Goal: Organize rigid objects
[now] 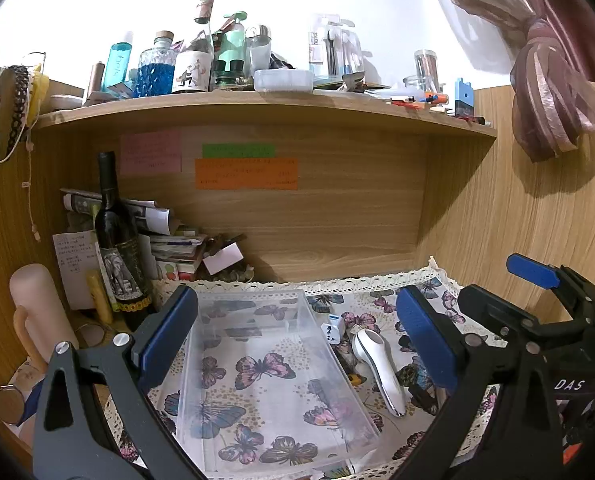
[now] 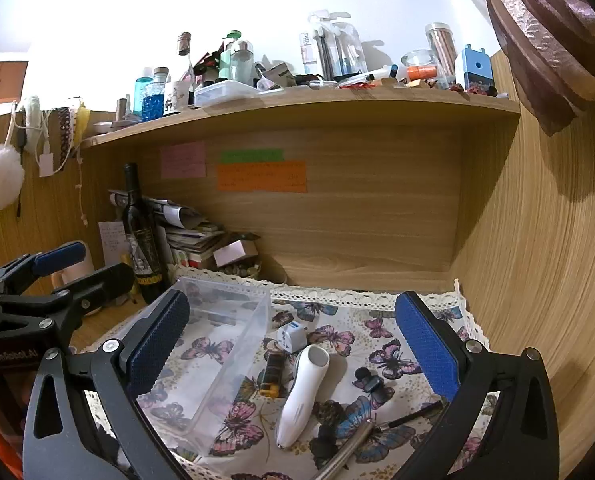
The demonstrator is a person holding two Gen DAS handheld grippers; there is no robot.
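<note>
A clear plastic bin (image 1: 265, 364) lies empty on the butterfly cloth (image 1: 377, 304), between my left gripper's (image 1: 297, 344) open fingers. It also shows in the right wrist view (image 2: 217, 344). To its right lie a white handheld device (image 2: 303, 392), a white plug adapter (image 2: 291, 336), a small yellow-black gadget (image 2: 273, 374), a black clip (image 2: 371, 384), a metal rod (image 2: 345, 452) and a black pen (image 2: 413, 414). My right gripper (image 2: 293, 352) is open and empty above these. The white device (image 1: 377, 368) and adapter (image 1: 333, 328) show in the left view too.
A dark wine bottle (image 1: 117, 240) and stacked papers (image 1: 169, 236) stand at the back left under a cluttered wooden shelf (image 1: 257, 108). A wooden side wall (image 2: 537, 280) closes the right. A pink cylinder (image 1: 37, 304) stands at far left.
</note>
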